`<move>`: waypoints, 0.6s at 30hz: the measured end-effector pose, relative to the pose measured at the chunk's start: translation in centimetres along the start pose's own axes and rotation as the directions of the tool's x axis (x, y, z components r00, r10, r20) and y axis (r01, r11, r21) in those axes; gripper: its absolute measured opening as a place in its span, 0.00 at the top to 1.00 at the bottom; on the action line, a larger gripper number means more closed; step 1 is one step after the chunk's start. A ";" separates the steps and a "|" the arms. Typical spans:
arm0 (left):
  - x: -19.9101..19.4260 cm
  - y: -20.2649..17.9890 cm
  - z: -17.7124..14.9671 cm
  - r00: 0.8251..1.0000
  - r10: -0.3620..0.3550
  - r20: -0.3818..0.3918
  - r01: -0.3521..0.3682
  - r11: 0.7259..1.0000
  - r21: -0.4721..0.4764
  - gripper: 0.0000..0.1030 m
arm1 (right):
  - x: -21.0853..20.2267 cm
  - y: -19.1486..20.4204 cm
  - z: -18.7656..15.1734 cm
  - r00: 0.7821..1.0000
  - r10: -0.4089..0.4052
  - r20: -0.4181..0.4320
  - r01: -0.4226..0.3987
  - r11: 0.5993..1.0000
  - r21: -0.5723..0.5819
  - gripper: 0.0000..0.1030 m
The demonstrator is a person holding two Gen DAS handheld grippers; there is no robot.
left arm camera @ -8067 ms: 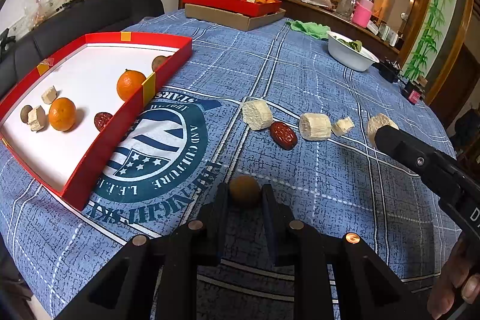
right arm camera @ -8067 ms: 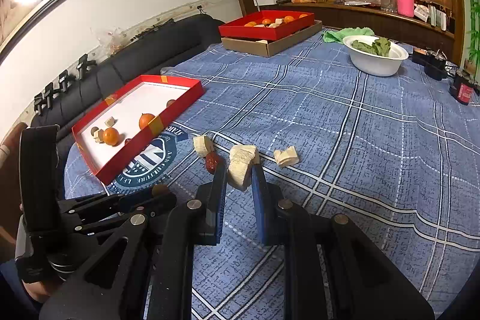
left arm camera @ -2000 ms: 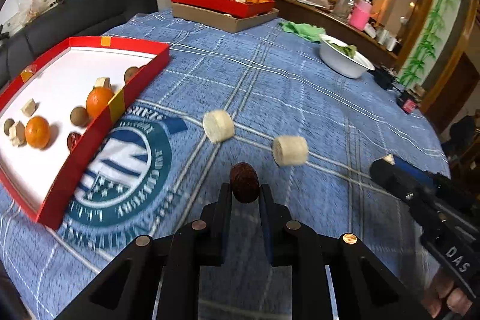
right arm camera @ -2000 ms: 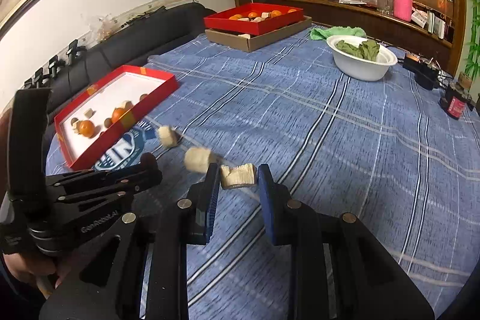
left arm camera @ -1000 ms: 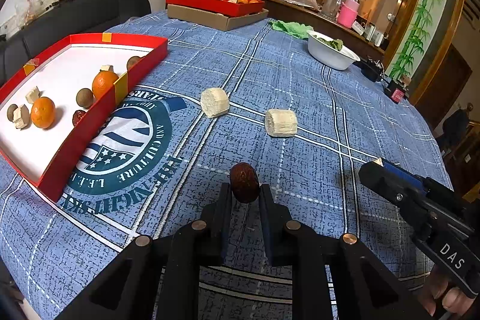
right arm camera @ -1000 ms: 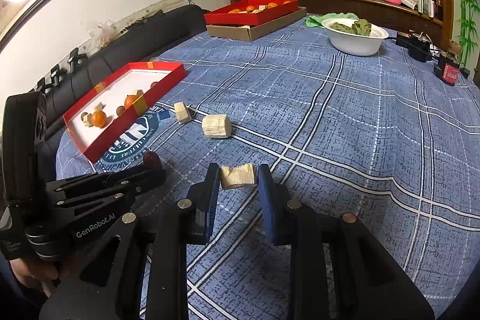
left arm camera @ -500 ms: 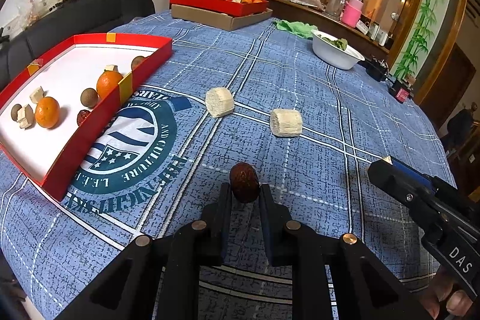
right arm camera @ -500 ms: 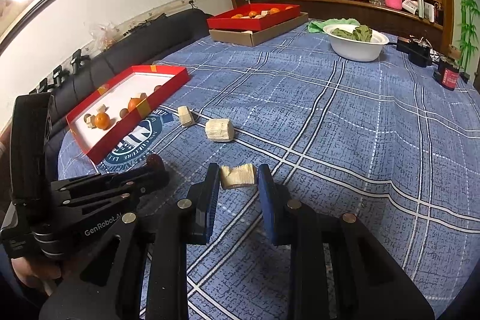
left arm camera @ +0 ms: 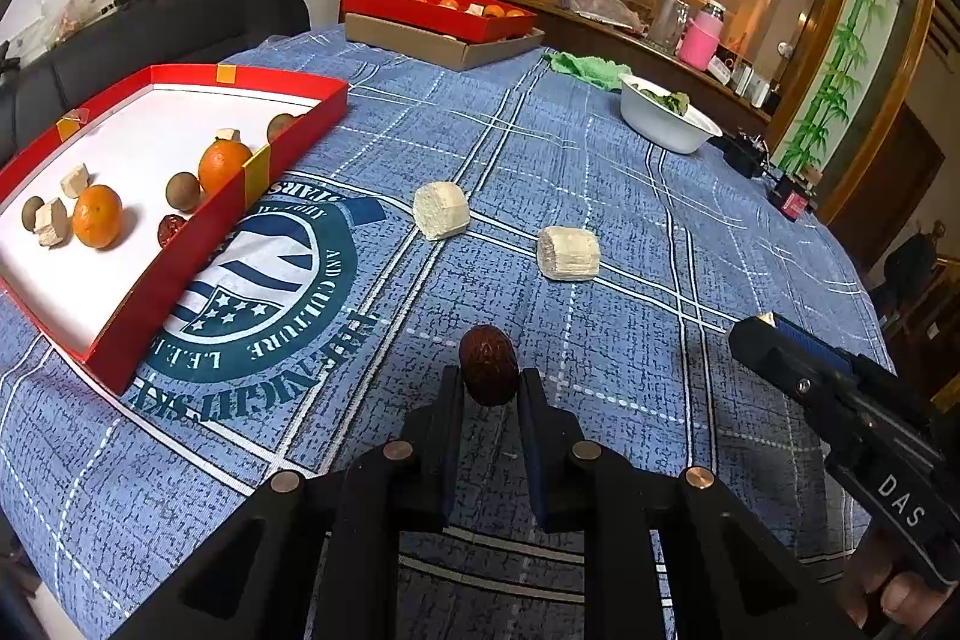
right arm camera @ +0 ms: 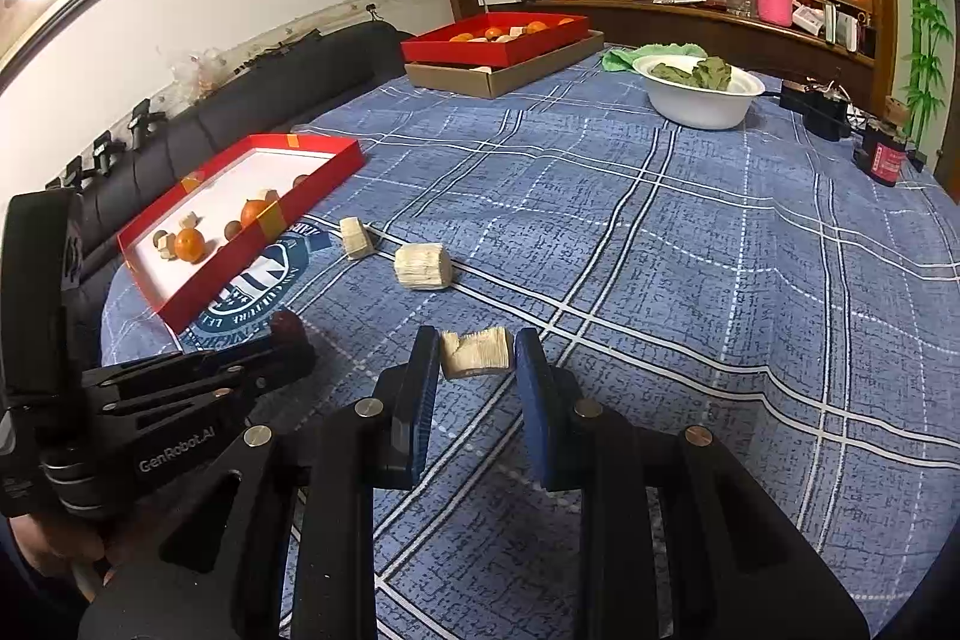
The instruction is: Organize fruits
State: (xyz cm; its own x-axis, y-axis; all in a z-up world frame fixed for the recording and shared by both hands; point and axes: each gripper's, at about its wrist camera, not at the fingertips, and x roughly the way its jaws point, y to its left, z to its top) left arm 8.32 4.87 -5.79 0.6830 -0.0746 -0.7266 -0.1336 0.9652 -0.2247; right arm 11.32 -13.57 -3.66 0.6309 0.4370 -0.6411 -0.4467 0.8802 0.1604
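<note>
I have a dark red date [left arm camera: 488, 364] pinched in my left gripper [left arm camera: 489, 391] and a pale chunk [right arm camera: 477, 352] clamped in my right gripper [right arm camera: 478, 361], both above the blue tablecloth [left arm camera: 600, 172]. Two more pale chunks [left arm camera: 441, 210] [left arm camera: 568, 253] lie on the cloth just right of the red tray [left arm camera: 252, 196], which holds oranges [left arm camera: 97, 215].

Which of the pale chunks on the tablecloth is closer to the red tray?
The left pale chunk, beside the cloth's printed emblem, is closer to the red tray; the other chunk lies farther right.

right hand-held gripper [right arm camera: 477, 361] clamping pale chunk [right arm camera: 477, 353], blue plaid tablecloth [right arm camera: 690, 250]
</note>
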 end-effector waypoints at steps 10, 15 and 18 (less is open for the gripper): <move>-1.8 0.2 -0.5 0.997 0.046 0.058 -0.047 0.999 0.016 0.83 | -0.9 1.5 0.1 1.000 -0.003 0.008 0.003 0.999 -0.040 0.76; -2.9 1.9 0.1 0.995 0.070 0.071 -0.068 0.997 -0.023 0.83 | -1.3 2.4 0.0 1.000 0.006 0.010 -0.005 0.999 -0.051 0.76; -3.4 3.1 0.5 0.993 0.086 0.075 -0.083 0.995 -0.053 0.83 | -1.2 3.0 0.1 1.000 0.015 0.009 -0.014 0.998 -0.060 0.76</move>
State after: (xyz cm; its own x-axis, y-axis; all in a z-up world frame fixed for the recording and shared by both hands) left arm 5.98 8.21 -3.72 0.7205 0.0280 -0.6929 -0.2275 0.9534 -0.1981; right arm 9.31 -11.41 -2.31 0.6302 0.4515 -0.6316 -0.4930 0.8612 0.1236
